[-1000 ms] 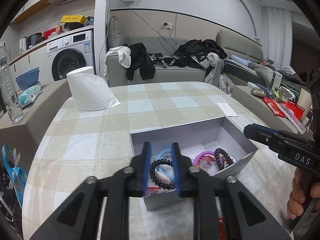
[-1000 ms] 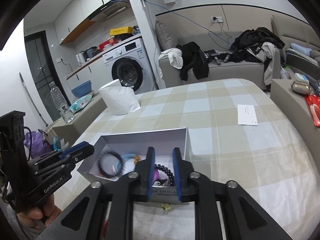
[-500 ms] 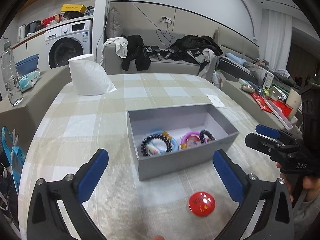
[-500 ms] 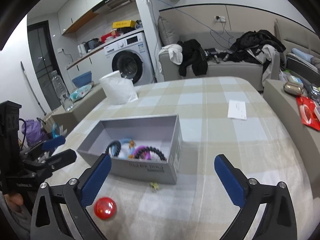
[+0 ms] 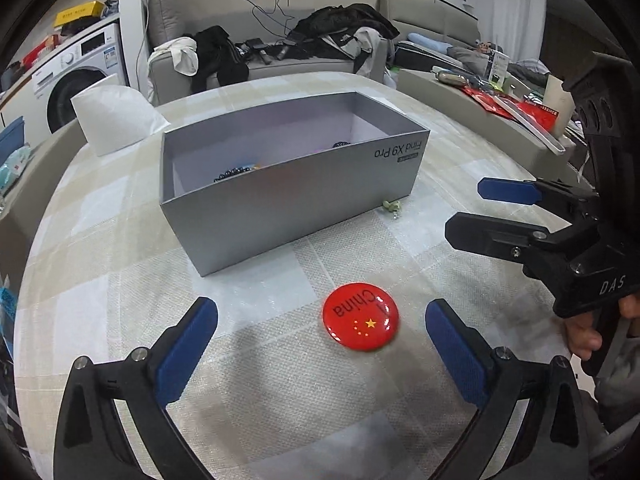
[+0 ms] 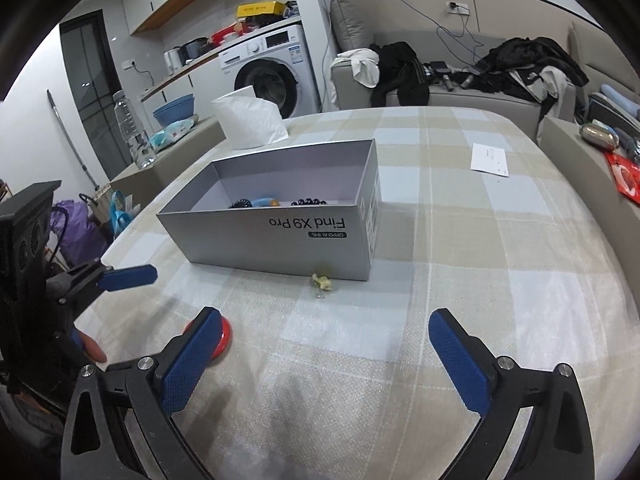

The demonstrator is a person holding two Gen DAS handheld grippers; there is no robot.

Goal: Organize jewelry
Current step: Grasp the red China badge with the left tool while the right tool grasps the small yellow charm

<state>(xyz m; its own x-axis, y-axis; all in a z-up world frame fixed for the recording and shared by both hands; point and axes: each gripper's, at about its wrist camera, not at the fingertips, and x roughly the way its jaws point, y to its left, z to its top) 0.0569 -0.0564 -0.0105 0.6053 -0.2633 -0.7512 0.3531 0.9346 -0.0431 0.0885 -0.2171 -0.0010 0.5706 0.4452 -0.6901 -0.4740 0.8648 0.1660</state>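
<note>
To pick up the red badge, I lower the left gripper, fingers released wide, until the pads straddle its thin rim, then close slowly so it does not skid on the checked tablecloth. The badge is a glossy domed disc lying flat, near the grey box and apart from it. The right gripper is also released and holds nothing.

Red badge: glossy, domed, looks like plastic or enamel, catches glare. Grey box: matt cardboard, smooth, faint sheen outside, paler matt inside. Tablecloth: woven checked cloth, fine rough texture. Left gripper: matt black plastic arms, metal screws, blue pads with knurled rubbery surface. Right gripper: same finish. Beads in box: glossy black.
</note>
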